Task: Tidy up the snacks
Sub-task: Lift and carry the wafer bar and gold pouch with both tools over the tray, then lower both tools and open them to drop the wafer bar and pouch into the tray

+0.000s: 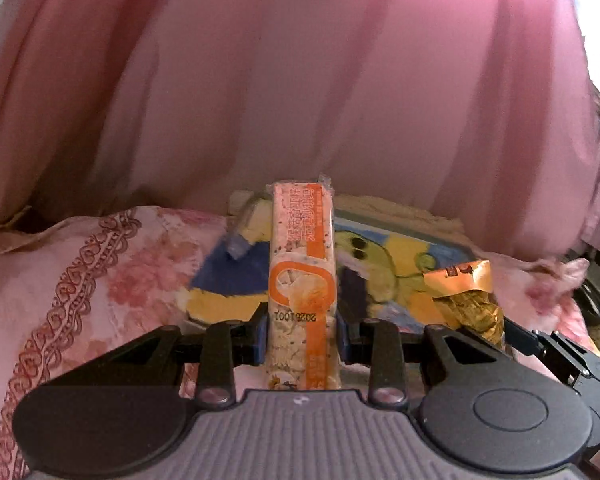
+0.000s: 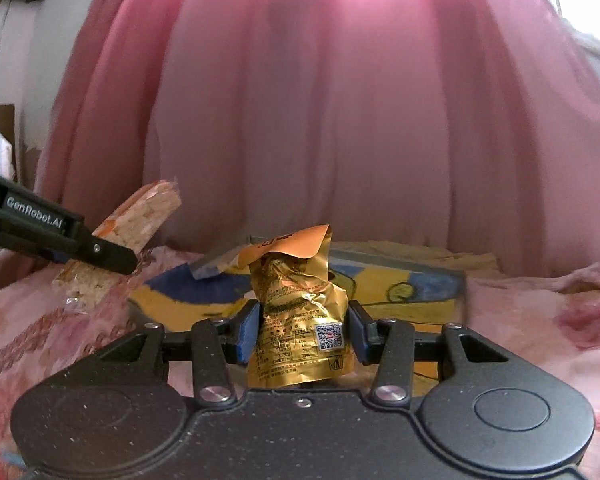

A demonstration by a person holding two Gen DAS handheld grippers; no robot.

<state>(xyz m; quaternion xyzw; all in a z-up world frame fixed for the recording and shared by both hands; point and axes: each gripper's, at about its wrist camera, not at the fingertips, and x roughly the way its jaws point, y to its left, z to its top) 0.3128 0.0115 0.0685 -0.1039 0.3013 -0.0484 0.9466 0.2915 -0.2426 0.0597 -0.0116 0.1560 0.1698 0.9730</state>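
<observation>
- Left gripper (image 1: 301,334): jaws clamped on orange-and-white snack bar (image 1: 302,280), blue pads pressing both long sides. Bar points to 12 o'clock from the jaws, printed date facing the camera.
- Right gripper (image 2: 303,330): jaws clamped on crumpled gold snack packet (image 2: 300,320), QR label toward the camera, orange flap folded over at the packet's 12 o'clock end.
- Cross-check: left wrist view shows the gold packet at 3 o'clock of the bar, apart from it. Right wrist view shows the bar tilted at 10 o'clock of the packet, left gripper's finger across it.
- Both snacks held above a bed with pink floral bedding (image 1: 100,280).
- Yellow-and-blue cartoon box (image 2: 420,284) lies on the bedding just past both grippers.
- Pink curtain (image 2: 320,120) fills the background at 12 o'clock, backlit.
</observation>
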